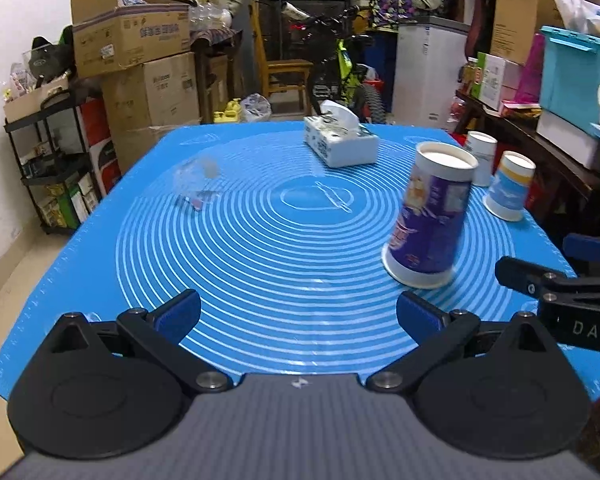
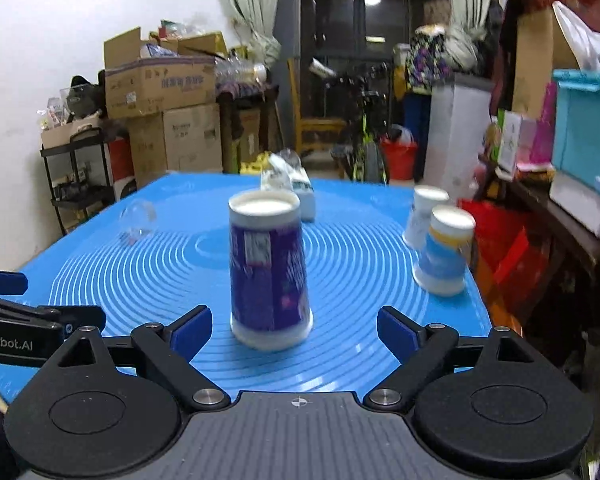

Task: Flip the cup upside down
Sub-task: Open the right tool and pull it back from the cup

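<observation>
Inverted purple cup (image 2: pixel 269 276) between spread fingers (image 2: pixel 192 330)

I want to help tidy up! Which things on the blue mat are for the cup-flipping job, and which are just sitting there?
For the job:
purple cup, already upside down on the blue mat
right gripper, open, just in front of it

Just lying about:
tissue box
two small paper cups by the mat's right edge
clear plastic cup
left gripper, open

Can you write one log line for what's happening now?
purple cup: upside down on blue mat | left gripper: open, empty | right gripper: open, empty
</observation>
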